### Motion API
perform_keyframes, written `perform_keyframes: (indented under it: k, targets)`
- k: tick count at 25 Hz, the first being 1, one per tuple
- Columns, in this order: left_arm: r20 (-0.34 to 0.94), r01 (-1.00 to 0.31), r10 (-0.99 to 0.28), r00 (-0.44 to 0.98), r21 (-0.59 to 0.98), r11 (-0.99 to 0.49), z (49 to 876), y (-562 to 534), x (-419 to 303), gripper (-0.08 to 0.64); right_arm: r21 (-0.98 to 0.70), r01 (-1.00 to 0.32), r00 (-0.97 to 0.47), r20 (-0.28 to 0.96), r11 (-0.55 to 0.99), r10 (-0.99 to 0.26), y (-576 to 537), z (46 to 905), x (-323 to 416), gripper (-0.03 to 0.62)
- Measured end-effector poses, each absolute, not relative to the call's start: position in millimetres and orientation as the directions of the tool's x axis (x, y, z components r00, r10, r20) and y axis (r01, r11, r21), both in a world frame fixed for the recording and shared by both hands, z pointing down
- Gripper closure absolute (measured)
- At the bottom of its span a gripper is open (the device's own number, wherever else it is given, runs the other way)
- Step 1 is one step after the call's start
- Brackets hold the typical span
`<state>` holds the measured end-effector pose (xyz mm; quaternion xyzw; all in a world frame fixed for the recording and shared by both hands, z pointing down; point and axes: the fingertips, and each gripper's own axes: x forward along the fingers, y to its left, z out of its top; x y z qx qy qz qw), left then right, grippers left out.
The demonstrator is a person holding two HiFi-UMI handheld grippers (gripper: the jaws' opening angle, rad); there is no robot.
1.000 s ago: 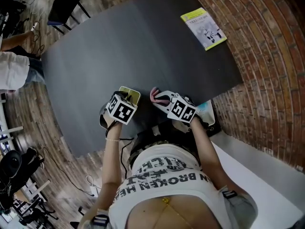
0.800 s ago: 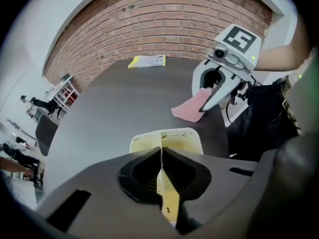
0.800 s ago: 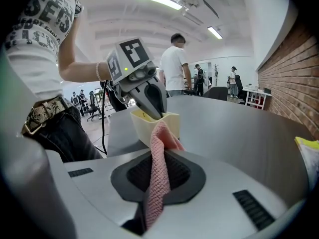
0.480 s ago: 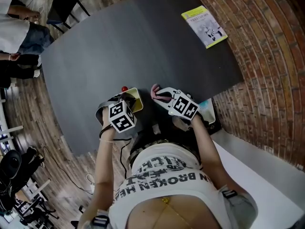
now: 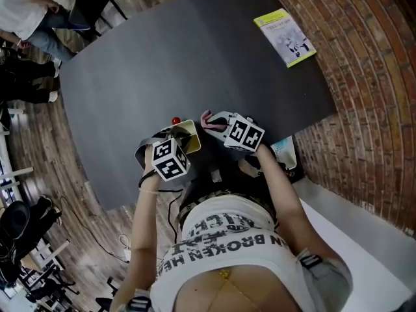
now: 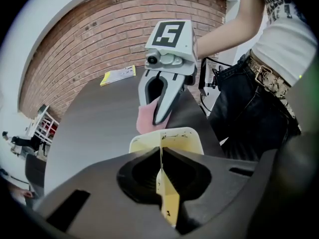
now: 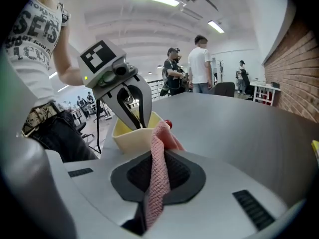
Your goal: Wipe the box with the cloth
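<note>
Now the left gripper (image 6: 162, 176) pinches the yellow box (image 6: 174, 137), maybe steadying it for the right gripper (image 7: 155, 180), which pinches the pink cloth (image 7: 159, 156).

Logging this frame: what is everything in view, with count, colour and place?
table: one, dark grey, middle of the head view
box: one, pale yellow, near edge of the table
cloth: one, pink, just right of the box
small round thing: one, red, on the table at the box's far side
booklet: one, yellow-green, far right corner of the table
brick wall: one, red-brown, right of the table
bystanders: several, mixed clothing, beyond the table
left claw: one, dark grey, jaws have just been closing, box wall pinched between them
right claw: one, light grey, shut on the cloth
</note>
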<state>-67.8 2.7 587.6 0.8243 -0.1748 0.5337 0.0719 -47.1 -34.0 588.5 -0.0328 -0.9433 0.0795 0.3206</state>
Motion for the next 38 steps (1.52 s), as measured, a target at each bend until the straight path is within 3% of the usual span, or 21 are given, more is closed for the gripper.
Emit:
perform_keyframes:
  k: [7, 14, 32, 38]
  targets:
    - [0.895, -0.390, -0.222, 0.387, -0.060, -0.919, 590.9, 1.6, -67.0, 0.543, -0.145, 0.150, -0.712, 0.671, 0.978, 0.208, -31.4, 611.6, -65.6, 0.575]
    - [0.899, -0.336, -0.219, 0.379, -0.087, -0.938, 592.3, 3.0, -67.1, 0.543, -0.144, 0.166, -0.714, 0.665, 0.976, 0.219, -26.1, 613.5, -73.3, 0.574]
    - [0.896, -0.346, -0.199, 0.397, -0.055, -0.937, 595.4, 0.2, -69.6, 0.543, -0.238, 0.212, -0.690, 0.651, 0.948, 0.318, 39.0, 611.4, -48.3, 0.575]
    - [0.887, -0.375, -0.223, 0.405, -0.061, -0.925, 597.1, 0.1, -67.6, 0.543, -0.230, 0.183, -0.702, 0.650, 0.956, 0.291, 44.1, 615.7, -45.2, 0.574]
